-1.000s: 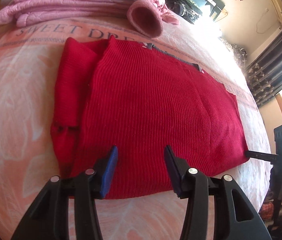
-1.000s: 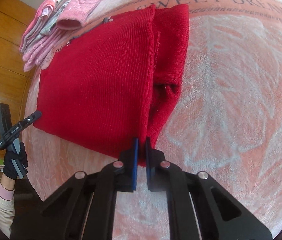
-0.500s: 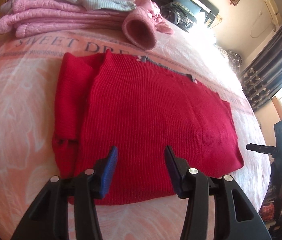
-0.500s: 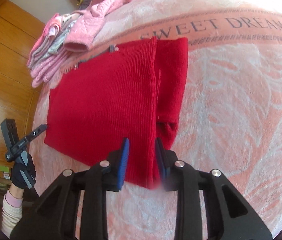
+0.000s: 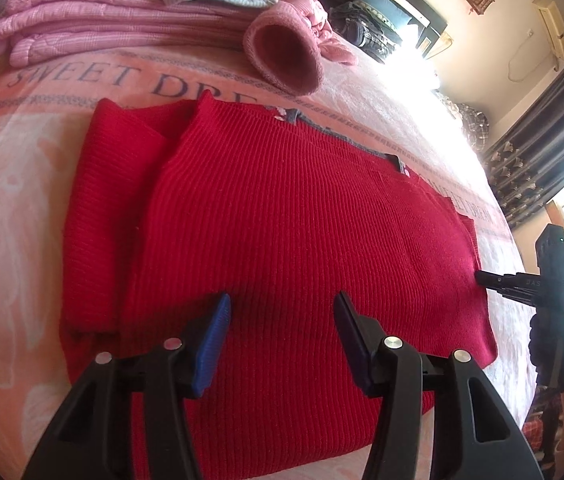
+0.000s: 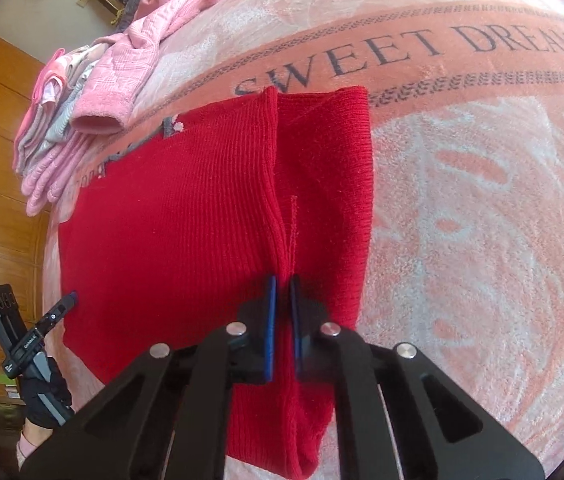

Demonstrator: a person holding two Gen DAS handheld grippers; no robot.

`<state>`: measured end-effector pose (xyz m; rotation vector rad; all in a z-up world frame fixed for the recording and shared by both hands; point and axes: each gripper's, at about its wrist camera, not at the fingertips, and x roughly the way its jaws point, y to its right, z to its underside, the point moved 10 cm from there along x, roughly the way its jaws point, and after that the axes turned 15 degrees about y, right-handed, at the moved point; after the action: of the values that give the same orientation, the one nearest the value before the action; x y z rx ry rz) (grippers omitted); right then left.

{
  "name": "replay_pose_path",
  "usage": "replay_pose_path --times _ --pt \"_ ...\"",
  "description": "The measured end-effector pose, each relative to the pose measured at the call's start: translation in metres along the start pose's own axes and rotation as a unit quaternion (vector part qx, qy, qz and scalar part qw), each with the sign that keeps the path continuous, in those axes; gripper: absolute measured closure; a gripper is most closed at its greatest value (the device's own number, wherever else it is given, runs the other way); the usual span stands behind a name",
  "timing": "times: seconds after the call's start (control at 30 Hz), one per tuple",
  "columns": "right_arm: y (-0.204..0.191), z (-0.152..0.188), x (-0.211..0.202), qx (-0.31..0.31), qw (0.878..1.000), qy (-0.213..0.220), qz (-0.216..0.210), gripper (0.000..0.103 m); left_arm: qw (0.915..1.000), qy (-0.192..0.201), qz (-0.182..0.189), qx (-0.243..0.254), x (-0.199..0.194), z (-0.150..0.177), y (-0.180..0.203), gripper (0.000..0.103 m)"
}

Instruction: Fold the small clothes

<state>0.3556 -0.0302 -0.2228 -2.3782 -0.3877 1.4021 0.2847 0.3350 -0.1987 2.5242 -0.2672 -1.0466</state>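
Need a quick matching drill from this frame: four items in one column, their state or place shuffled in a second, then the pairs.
Items
1. left claw
2. right claw
3. red sweater
4. pink clothes

States
A. stacked at the blanket's far edge
B. open, above the red knit
C. lying flat, one side folded in
D. closed on a fold of the red knit

Pairs: 1-B, 2-D, 3-C, 4-A

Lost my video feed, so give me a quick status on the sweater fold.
Left gripper open over red sweater. Right gripper shut on sweater's folded edge. Pink clothes pile beyond, nothing in the way.
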Motion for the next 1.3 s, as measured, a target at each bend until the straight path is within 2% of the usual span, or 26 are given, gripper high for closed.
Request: replay_pose_path --times 0.17,0.27,0.33,0.4,0.47,0.63,0.8,0.9,1.0,1.3 --pt "0.003 0.004 0.002 0.011 1.000 -0.001 -0.001 0.098 1.0000 0.003 0.001 0.002 -0.002 0.002 0.000 0.049" --pt "-0.001 0.001 -0.010 0.018 1.000 0.001 -0.022 0.088 1.0000 0.004 -0.003 0.003 -0.005 0.001 0.002 0.048" --pt "0.001 -0.004 -0.021 0.021 0.999 0.008 -0.027 0.056 1.0000 0.006 0.001 0.001 -0.008 -0.001 0.006 0.048" --pt "0.008 -0.007 -0.031 0.021 0.999 0.015 -0.024 0.050 0.9999 0.010 0.004 0.004 -0.010 -0.004 0.009 0.047" --pt "0.014 -0.003 -0.032 0.025 0.999 0.003 -0.036 0.050 0.9999 0.013 0.006 0.005 -0.011 -0.005 0.011 0.043" --pt "0.024 0.016 -0.020 0.038 0.997 -0.036 -0.055 0.050 1.0000 0.006 0.001 0.004 -0.006 -0.003 0.008 0.042" --pt "0.017 0.018 -0.014 0.037 0.996 -0.034 -0.074 0.051 0.9999 0.005 0.009 -0.007 -0.003 -0.001 0.005 0.039" --pt "0.013 0.019 -0.007 0.027 0.997 -0.029 -0.069 0.062 0.9999 0.002 0.013 -0.006 -0.002 0.000 0.007 0.035" --pt "0.012 0.017 -0.006 0.037 0.996 -0.022 -0.073 0.081 0.9999 0.001 0.014 0.003 -0.002 0.002 0.008 0.034" --pt "0.012 0.018 -0.005 0.032 0.997 -0.015 -0.068 0.085 0.9998 0.001 0.017 0.013 -0.001 0.005 0.010 0.031"
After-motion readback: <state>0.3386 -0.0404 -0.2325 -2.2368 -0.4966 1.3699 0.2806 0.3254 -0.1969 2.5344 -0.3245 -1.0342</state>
